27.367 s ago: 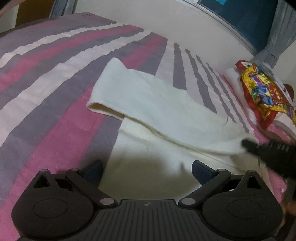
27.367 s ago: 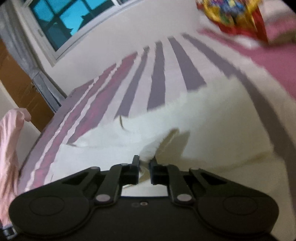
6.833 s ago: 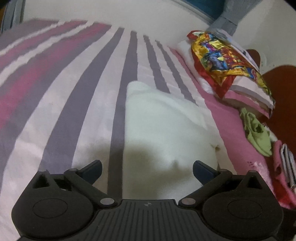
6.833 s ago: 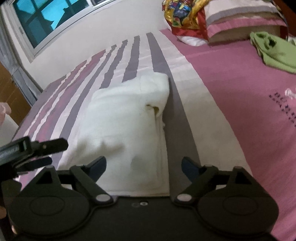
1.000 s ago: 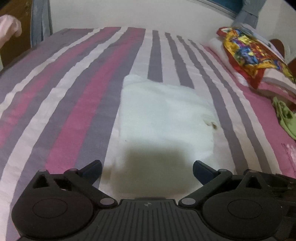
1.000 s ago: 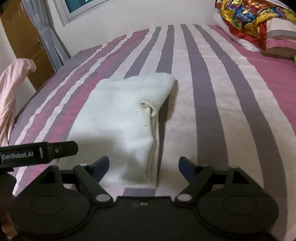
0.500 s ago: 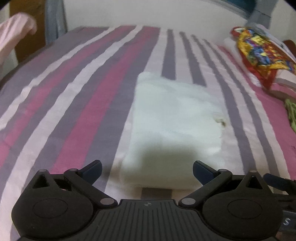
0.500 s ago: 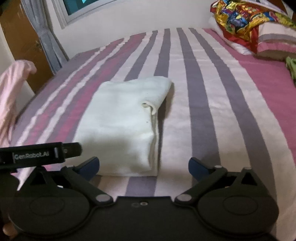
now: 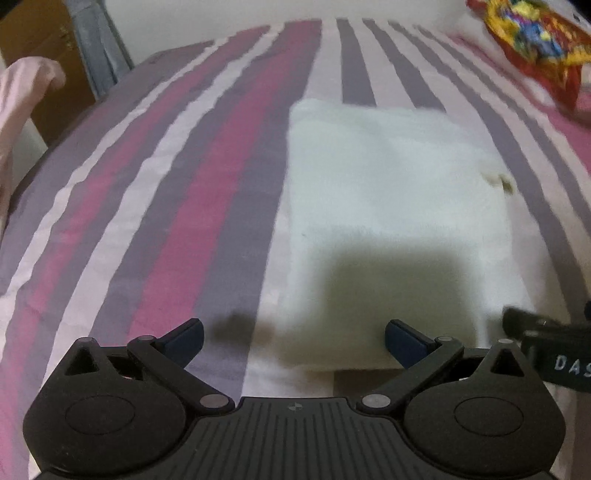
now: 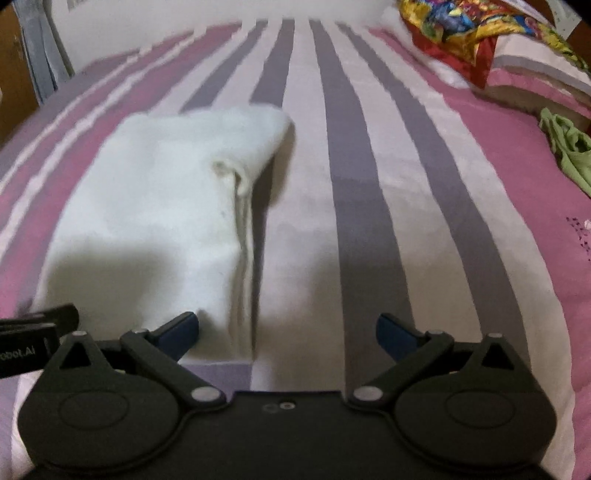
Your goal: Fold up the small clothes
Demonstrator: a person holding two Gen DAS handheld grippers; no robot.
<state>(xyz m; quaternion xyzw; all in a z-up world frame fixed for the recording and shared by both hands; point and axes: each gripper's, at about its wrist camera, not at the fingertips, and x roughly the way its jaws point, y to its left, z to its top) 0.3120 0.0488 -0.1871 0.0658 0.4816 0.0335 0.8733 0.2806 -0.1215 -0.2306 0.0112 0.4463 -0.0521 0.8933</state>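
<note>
A white garment point(image 9: 391, 206) lies folded into a thick rectangle on the striped bedsheet point(image 9: 207, 192); it also shows in the right wrist view point(image 10: 159, 210), with its stacked folded edges along its right side. My left gripper point(image 9: 293, 338) is open and empty, just in front of the garment's near left edge. My right gripper point(image 10: 287, 330) is open and empty, at the garment's near right corner. Part of the right gripper's body shows at the right edge of the left wrist view, and part of the left one at the left edge of the right wrist view.
A colourful cloth point(image 10: 458, 26) lies on pillows point(image 10: 535, 70) at the head of the bed. A green garment point(image 10: 569, 147) lies on the pink sheet at the right. A pink cloth point(image 9: 18, 110) hangs at the left, by a wooden door point(image 9: 40, 55).
Both grippers have tilted down and moved closer to the near edge of the folded garment, which now fills more of each view. Both stay open; the garment has not moved.
</note>
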